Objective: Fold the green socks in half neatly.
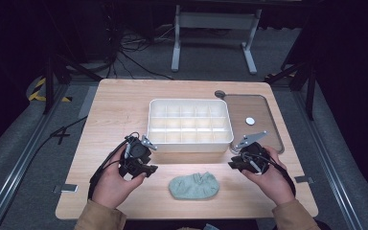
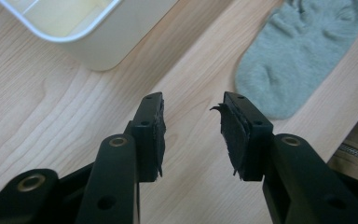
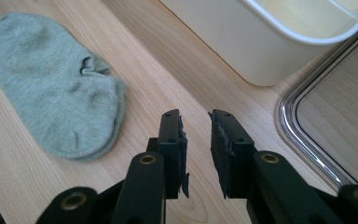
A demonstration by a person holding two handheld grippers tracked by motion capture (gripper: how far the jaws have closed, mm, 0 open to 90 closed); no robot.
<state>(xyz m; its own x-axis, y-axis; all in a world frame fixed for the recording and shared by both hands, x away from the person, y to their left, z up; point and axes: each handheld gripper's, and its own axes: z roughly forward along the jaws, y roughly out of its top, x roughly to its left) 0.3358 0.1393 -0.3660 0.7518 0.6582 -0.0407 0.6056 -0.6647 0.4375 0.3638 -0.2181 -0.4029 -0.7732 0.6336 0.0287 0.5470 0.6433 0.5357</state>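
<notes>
Dark floor and cables ring the pale wood table (image 1: 115, 100), which carries little. The sock (image 1: 194, 186) lies flat at 6 o'clock near the front edge, between the two hands. The left claw (image 1: 149, 168) at 8 o'clock and the right claw (image 1: 233, 164) at 4 o'clock both hover with jaws parted on nothing. My worry: a pinch from one side could bunch the soft cloth or drag it off the near edge, or catch one layer only. The box (image 1: 190, 139) stands just behind, at 12, so a high lift forward could knock its wall; the tray (image 1: 263, 103) crowds 2 o'clock. Open room lies left, toward 9.
</notes>
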